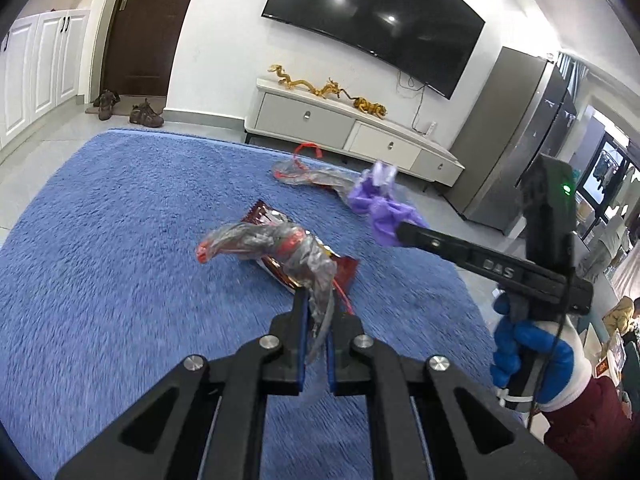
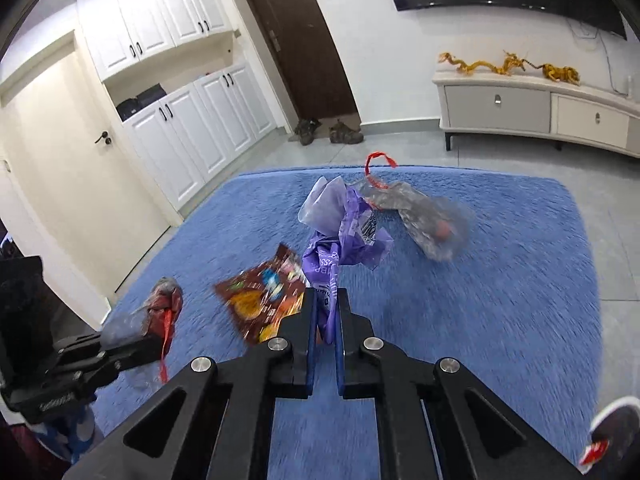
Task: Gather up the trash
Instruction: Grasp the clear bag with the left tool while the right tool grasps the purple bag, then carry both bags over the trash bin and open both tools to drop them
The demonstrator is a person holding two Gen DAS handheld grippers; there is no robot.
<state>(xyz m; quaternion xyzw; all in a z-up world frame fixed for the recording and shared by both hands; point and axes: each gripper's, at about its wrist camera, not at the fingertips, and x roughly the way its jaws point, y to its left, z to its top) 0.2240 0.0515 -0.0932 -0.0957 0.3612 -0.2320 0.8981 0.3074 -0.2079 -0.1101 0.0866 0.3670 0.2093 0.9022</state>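
Pinching: left gripper (image 1: 316, 320) on clear bag (image 1: 280, 248), right gripper (image 2: 326, 312) on purple wrapper (image 2: 340, 236), above brown wrapper (image 2: 264, 300).

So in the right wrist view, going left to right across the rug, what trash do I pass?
Clear bag with red string held by the left gripper → brown snack wrapper → purple bag in the right gripper → clear bag with red drawstring, lying on the blue rug.

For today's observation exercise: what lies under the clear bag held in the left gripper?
Below the clear bag in the left gripper, a brown snack wrapper lies on the blue rug. The bag covers the wrapper's middle, so its print there cannot be seen.
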